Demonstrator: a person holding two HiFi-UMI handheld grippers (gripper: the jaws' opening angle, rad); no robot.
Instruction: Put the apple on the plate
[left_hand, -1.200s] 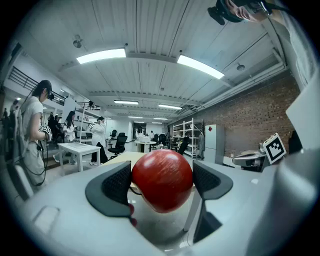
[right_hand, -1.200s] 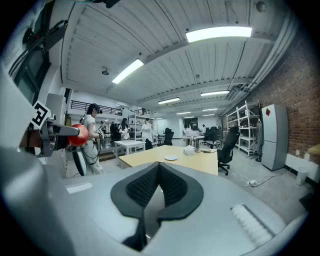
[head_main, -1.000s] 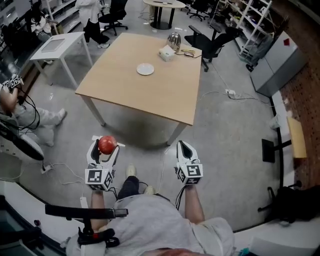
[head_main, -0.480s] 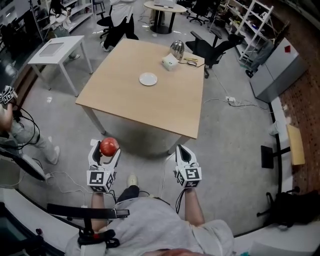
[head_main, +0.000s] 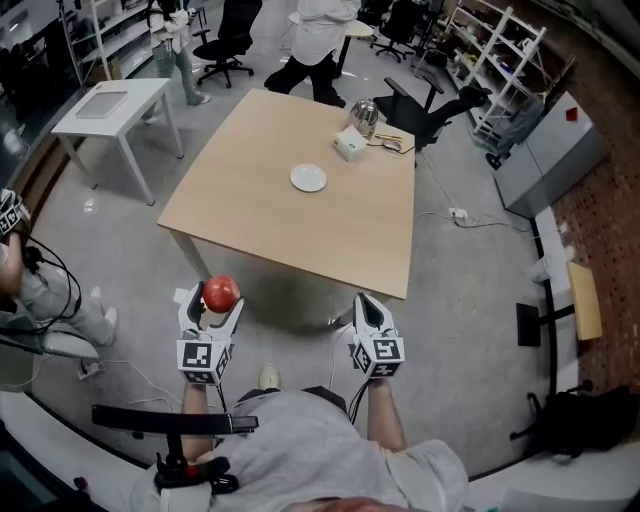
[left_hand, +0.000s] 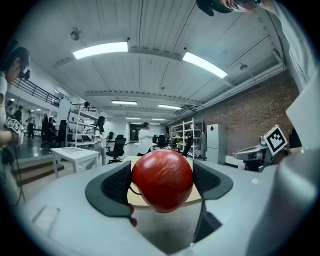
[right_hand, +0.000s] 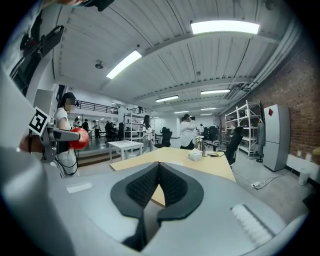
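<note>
A red apple (head_main: 220, 294) (left_hand: 162, 180) sits clamped between the dark pads of my left gripper (head_main: 216, 303) (left_hand: 160, 186), held over the floor short of the wooden table (head_main: 260, 200). The apple (right_hand: 78, 138) also shows at the left of the right gripper view. A small white plate (head_main: 308, 179) lies near the middle of the tabletop, well ahead of both grippers. My right gripper (head_main: 364, 305) (right_hand: 159, 186) is shut with its pads pressed together and nothing between them, level with the left one.
A white box (head_main: 351, 144), a metal kettle (head_main: 366, 116) and small items sit at the table's far edge. A person in white (head_main: 318, 40) stands behind it, black office chairs (head_main: 430, 97) to its right, a white side table (head_main: 112, 104) to its left. Cables trail over the floor.
The table and plate have shifted nearer and rightward in the head view as I walk forward. The person in white moved behind the table. Both grippers keep their hold.
</note>
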